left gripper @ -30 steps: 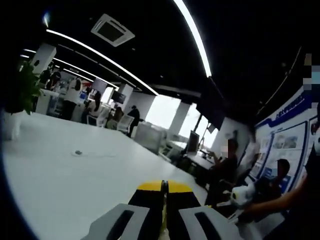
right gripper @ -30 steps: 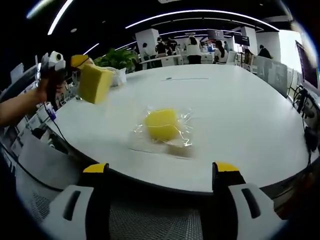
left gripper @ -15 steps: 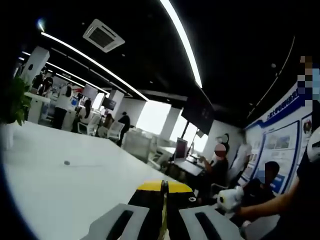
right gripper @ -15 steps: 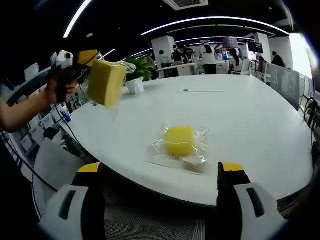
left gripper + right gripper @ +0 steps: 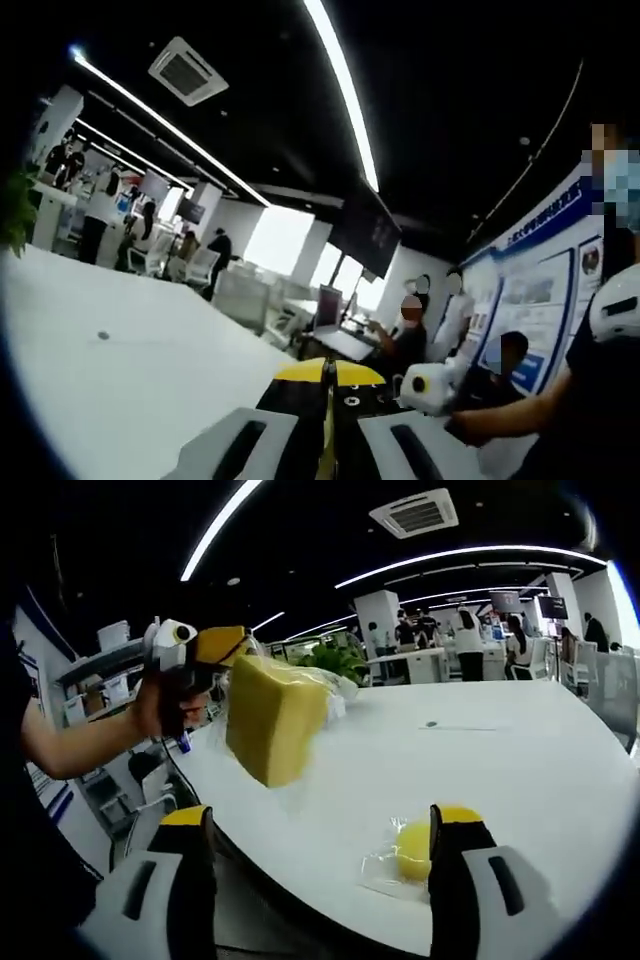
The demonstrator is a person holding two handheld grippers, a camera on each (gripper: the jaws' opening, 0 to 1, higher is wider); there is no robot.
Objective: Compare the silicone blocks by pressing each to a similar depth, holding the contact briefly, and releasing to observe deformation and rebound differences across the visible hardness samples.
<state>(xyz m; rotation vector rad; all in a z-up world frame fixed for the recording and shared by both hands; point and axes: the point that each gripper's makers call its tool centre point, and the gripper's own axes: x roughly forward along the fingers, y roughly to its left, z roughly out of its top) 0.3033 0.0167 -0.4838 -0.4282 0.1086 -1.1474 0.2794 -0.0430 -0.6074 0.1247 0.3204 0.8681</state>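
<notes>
A rectangular yellow silicone block is clamped in the left claw at upper left. The right claw is held apart above the white table.

No legible txt: wall poster has blue-and-white print, too blurred/small to read; nothing else bears writing.

Mustard-yellow silicone block in clear wrap, brighter yellow block in clear film, white bench, grey jaws tipped yellow, green plant
</notes>
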